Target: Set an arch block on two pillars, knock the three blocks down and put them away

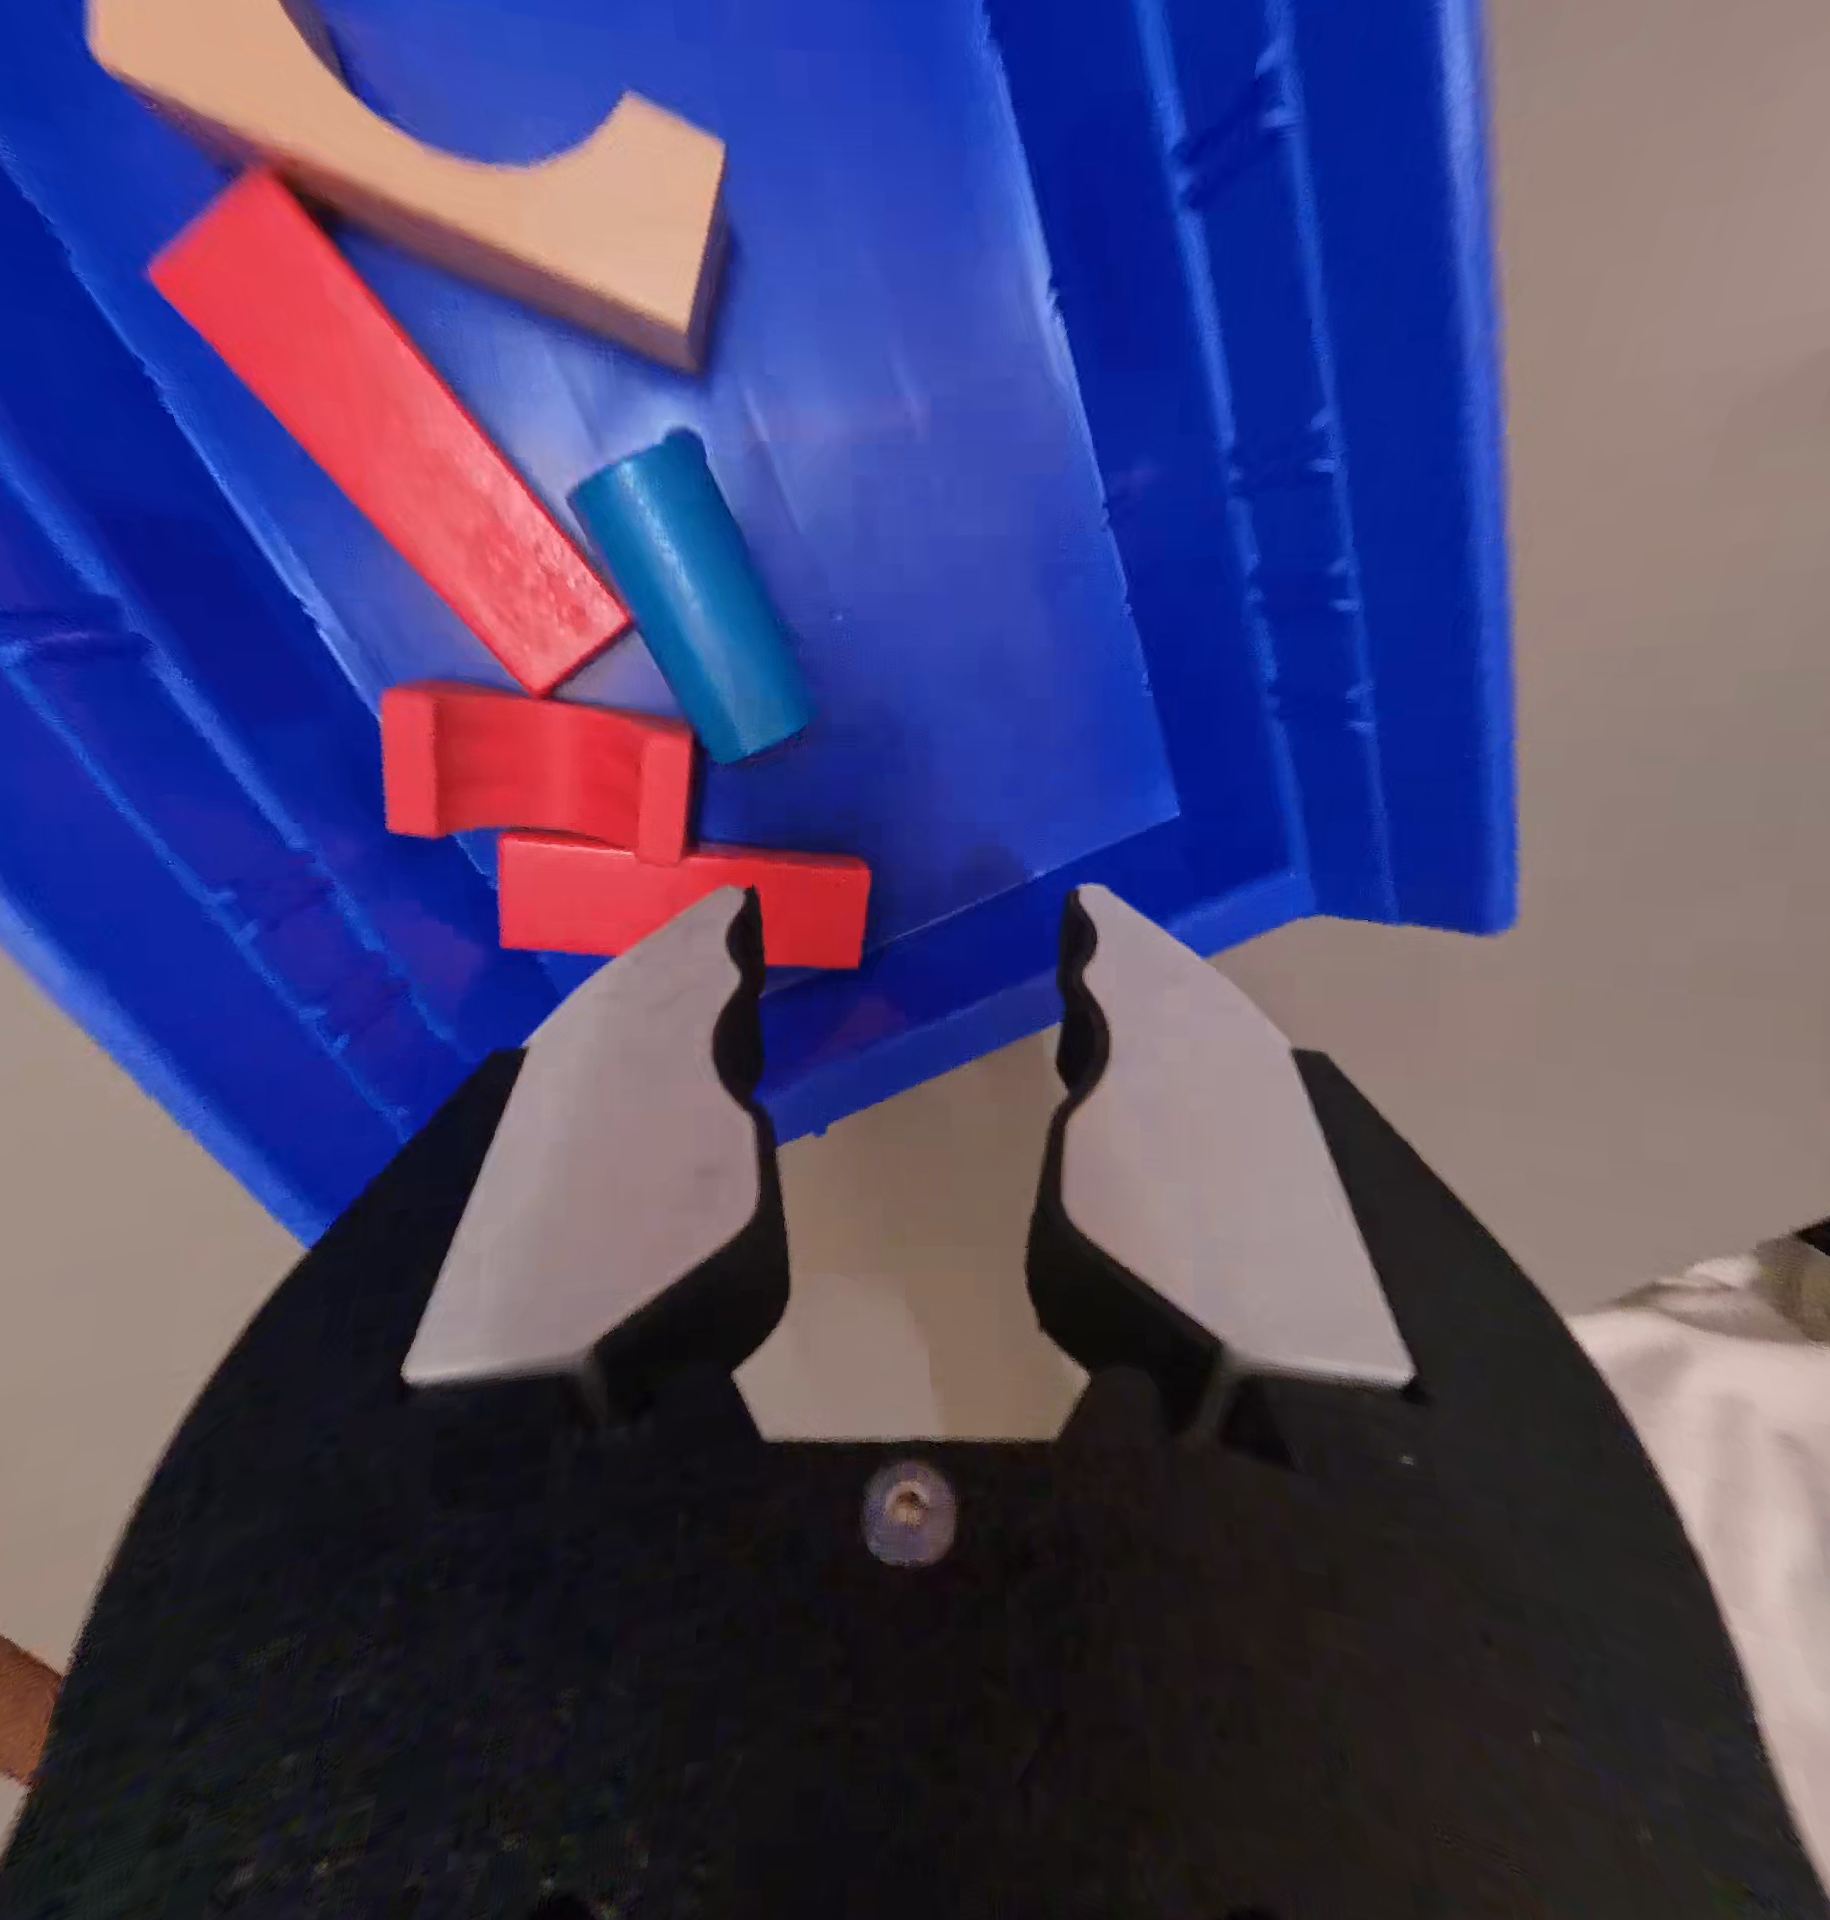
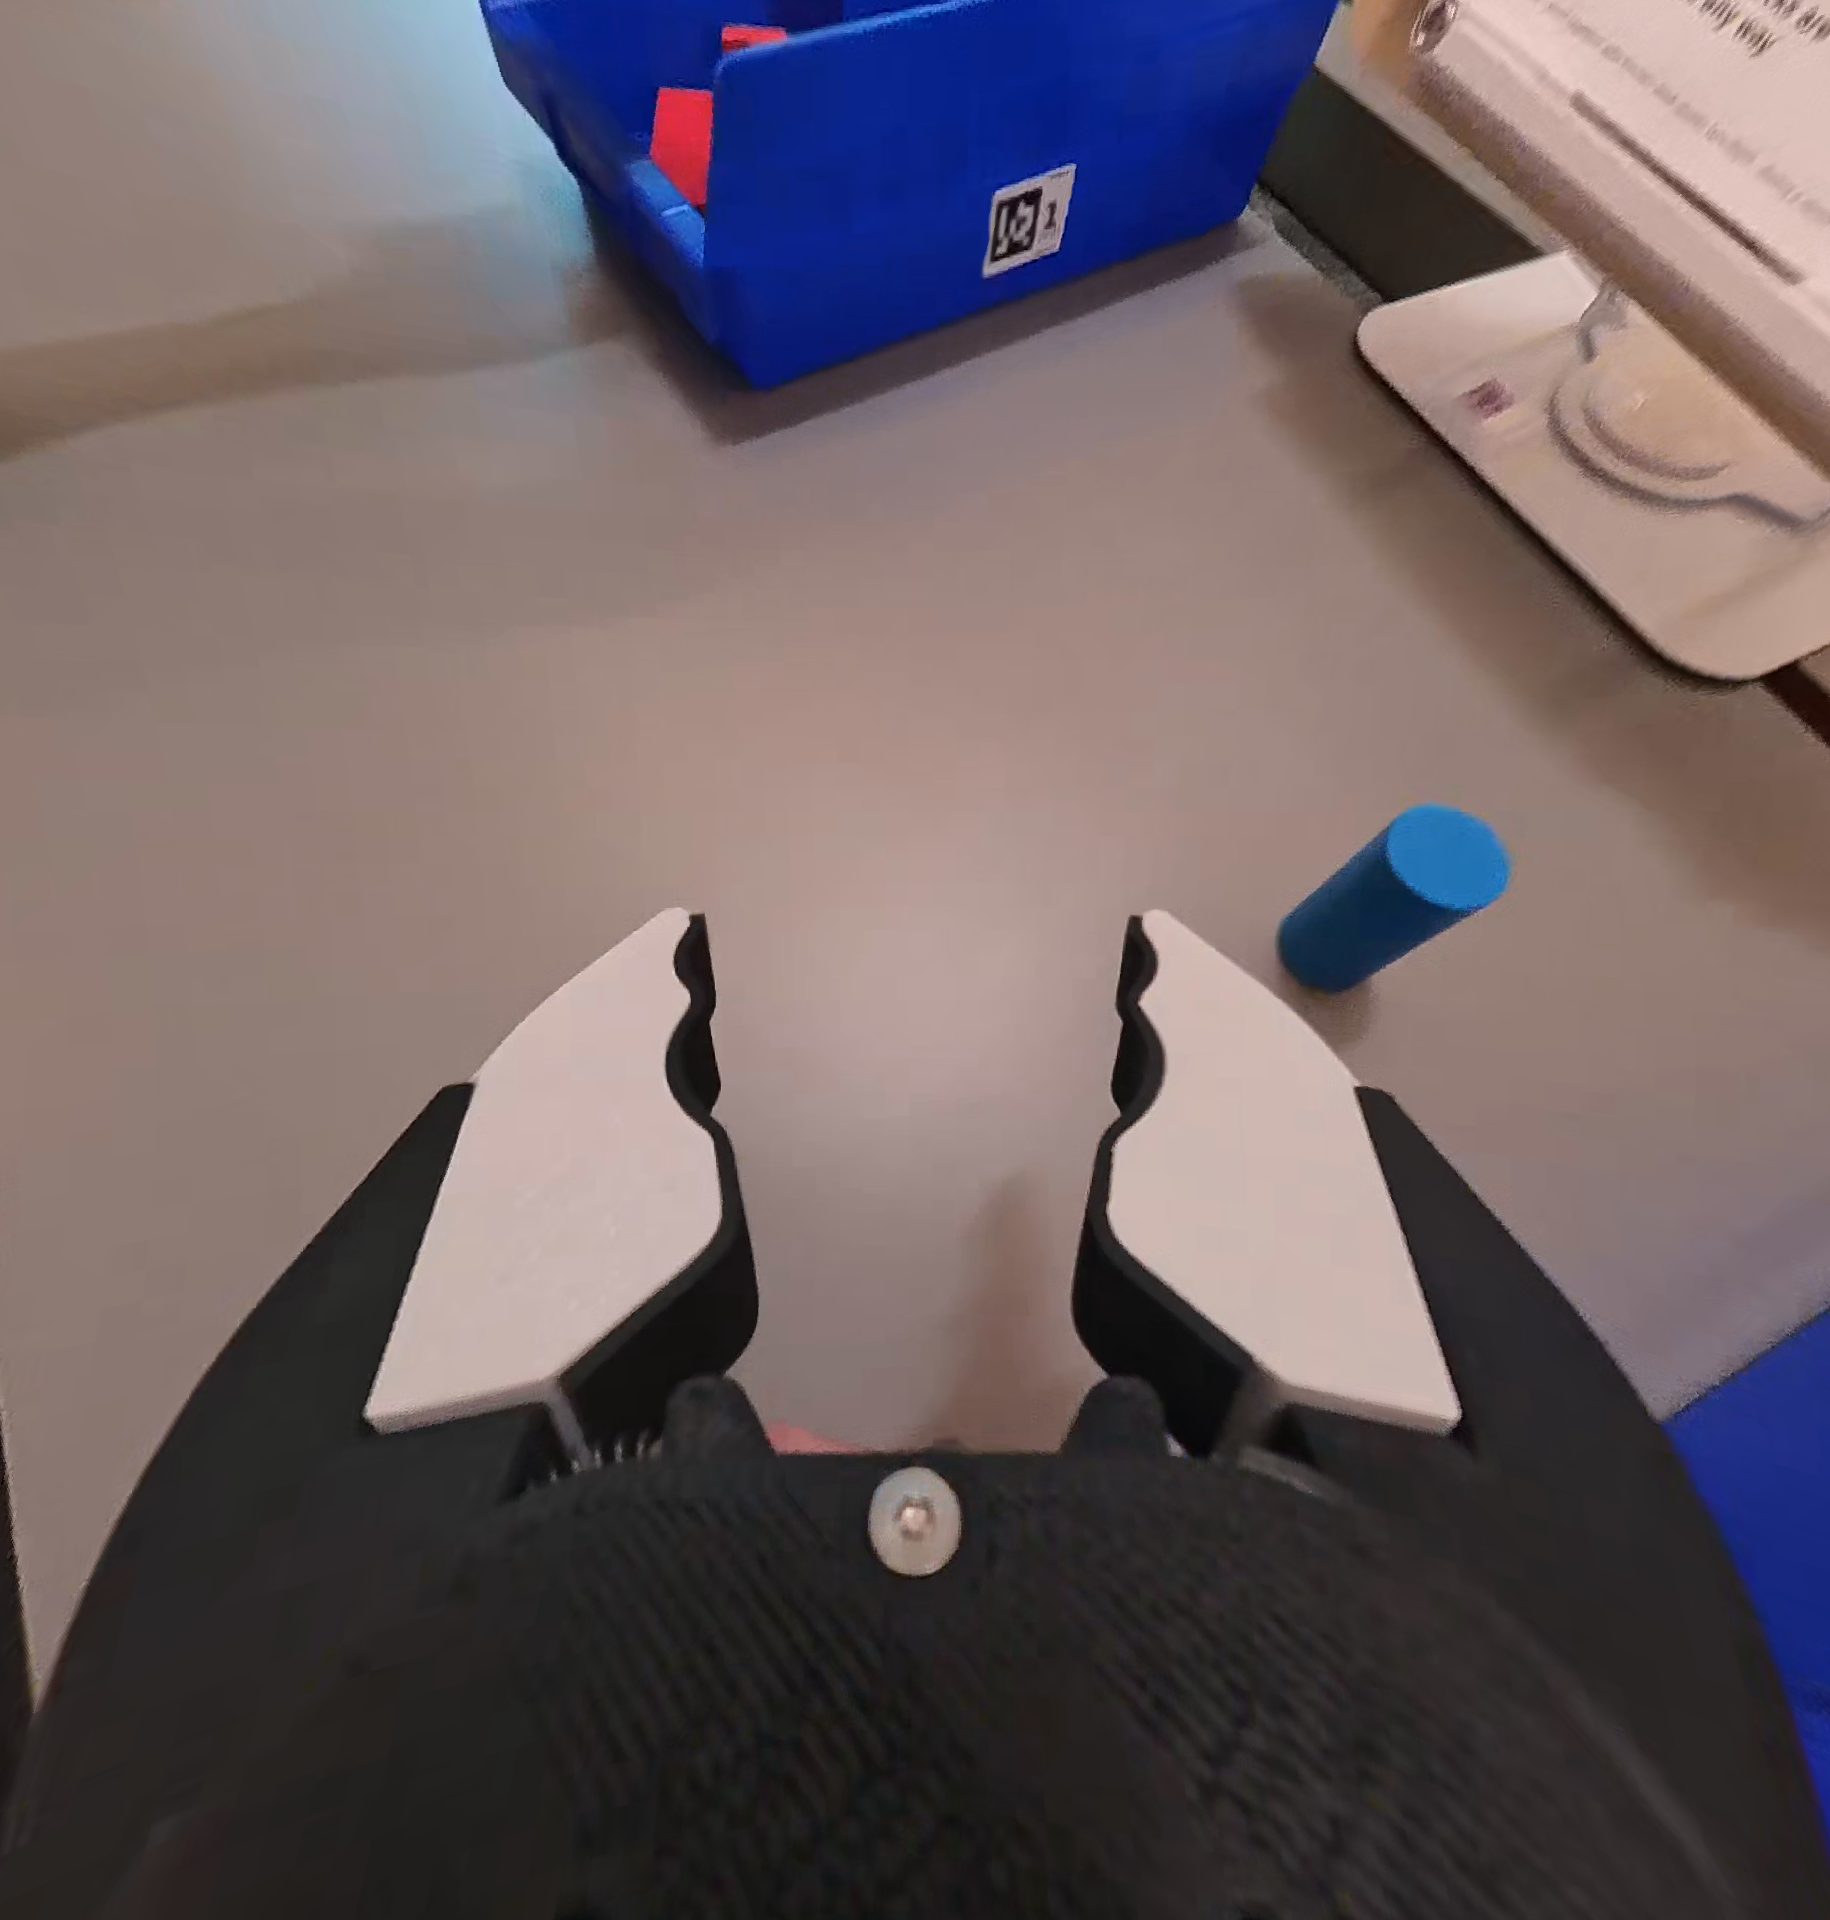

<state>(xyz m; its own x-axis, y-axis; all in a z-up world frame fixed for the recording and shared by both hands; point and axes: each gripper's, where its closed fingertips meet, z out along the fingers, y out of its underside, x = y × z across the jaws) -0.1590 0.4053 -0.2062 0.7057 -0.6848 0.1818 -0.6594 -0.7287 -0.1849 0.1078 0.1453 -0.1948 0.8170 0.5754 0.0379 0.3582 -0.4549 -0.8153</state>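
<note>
In the left wrist view, my left gripper [image 1: 906,909] is open and empty, just above the near rim of a blue bin [image 1: 1254,520]. Inside the bin lie a long red block [image 1: 381,426], a red arch block [image 1: 532,764], a flat red block [image 1: 620,894] by my left fingertip, a teal cylinder [image 1: 687,597] and a tan wooden arch block [image 1: 443,177]. In the right wrist view, my right gripper [image 2: 911,930] is open and empty over the grey table [image 2: 475,675]. A blue cylinder [image 2: 1394,899] lies on the table just right of it.
A blue bin [image 2: 890,197] with a white sticker and red blocks inside stands at the far side of the table. A white stand with a printed sheet [image 2: 1617,416] is at the right. A blue surface [image 2: 1794,1507] shows at the right edge. White cloth [image 1: 1742,1507] lies at the lower right.
</note>
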